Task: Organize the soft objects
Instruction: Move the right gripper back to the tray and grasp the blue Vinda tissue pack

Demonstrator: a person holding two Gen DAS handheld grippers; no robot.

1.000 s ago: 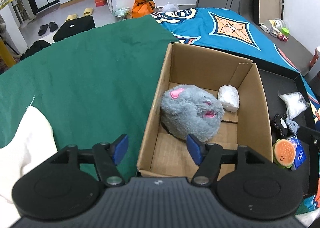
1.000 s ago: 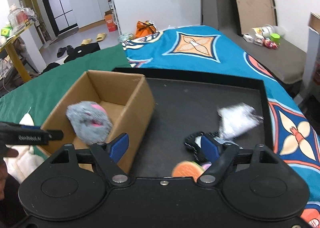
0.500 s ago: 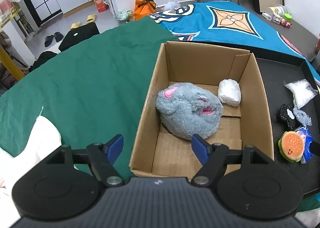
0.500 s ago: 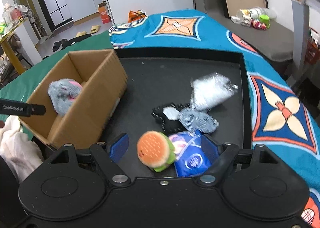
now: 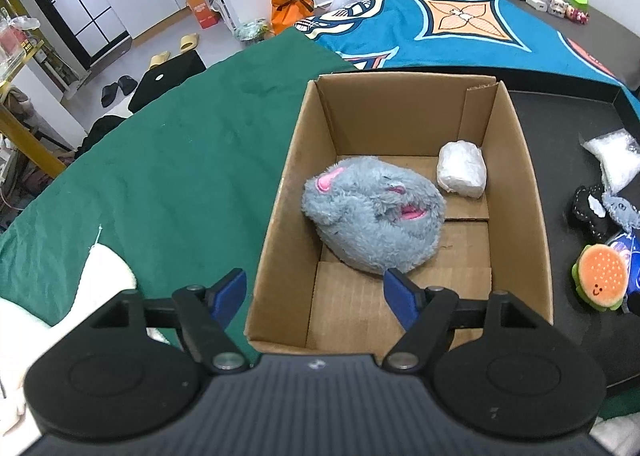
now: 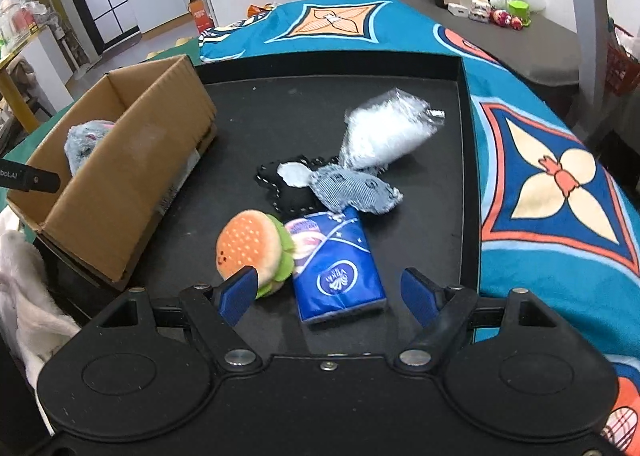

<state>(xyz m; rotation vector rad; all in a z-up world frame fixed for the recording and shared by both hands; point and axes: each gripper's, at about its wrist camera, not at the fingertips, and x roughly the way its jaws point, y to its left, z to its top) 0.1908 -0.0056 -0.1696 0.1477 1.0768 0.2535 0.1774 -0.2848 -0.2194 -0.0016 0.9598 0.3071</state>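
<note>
While the right gripper (image 6: 330, 292) hangs with jaws apart and empty above the black tray (image 6: 462, 143), a blue tissue pack (image 6: 336, 268) lies between its fingers, the orange burger-shaped plush (image 6: 252, 248) crowding the left finger at 10 o'clock. Beyond at 12 o'clock sit a denim plush (image 6: 352, 189), black pouch (image 6: 286, 193) and clear plastic bag (image 6: 388, 131). Spread open and holding nothing, the left gripper (image 5: 316, 294) straddles the near wall of the brown cardboard box (image 5: 276, 215), where a grey furry plush (image 5: 374, 213) and white wrapped bundle (image 5: 462, 169) rest.
</note>
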